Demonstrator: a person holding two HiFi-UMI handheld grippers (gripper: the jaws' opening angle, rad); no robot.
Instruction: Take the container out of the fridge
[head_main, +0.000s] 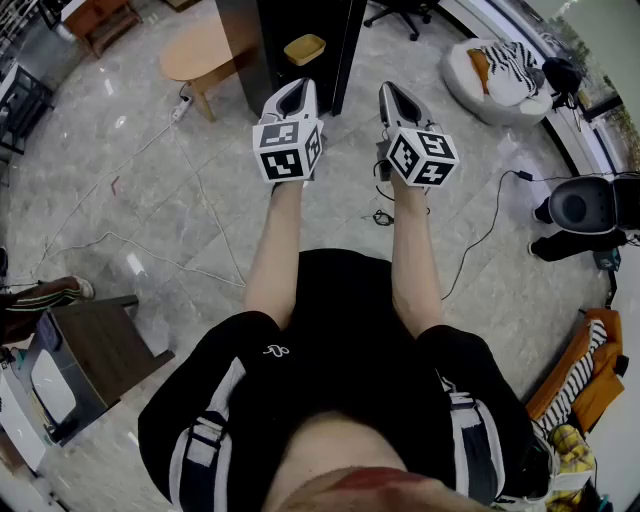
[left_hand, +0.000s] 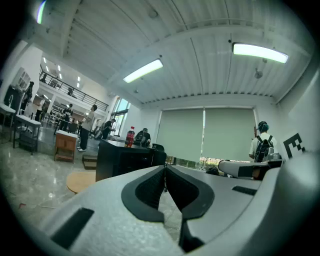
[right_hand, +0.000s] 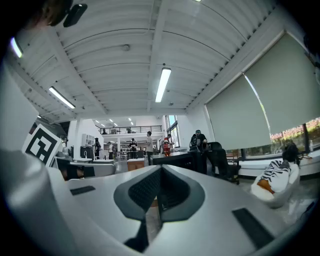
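Foreground, head view: the person's black shirt (head_main: 340, 330), with both bare forearms reaching forward over a pale marble floor (head_main: 150, 200). Beyond the arms, at the top of the view, lies the container (head_main: 305, 48): a small, shallow yellow tub with rounded corners, its contents too small to make out. It sits in the opening of the black fridge (head_main: 240, 40), between two dark upright panels, well apart from both tools. The left tool (head_main: 298, 86) and the right tool (head_main: 392, 90) point toward the fridge, side by side and apart from each other. In the left gripper view the left tool (left_hand: 165, 172) has its jaws pressed together at the tips, with nothing between them; in the right gripper view the right tool (right_hand: 160, 170) is likewise pressed together on nothing. A red bottle (left_hand: 130, 136) stands on top of the fridge. Thin cables (head_main: 380, 215) trail over the floor between the person and the fridge. A round wooden table (head_main: 195, 50) stands just left of the fridge, and a white beanbag (head_main: 500, 75) lies to its right.
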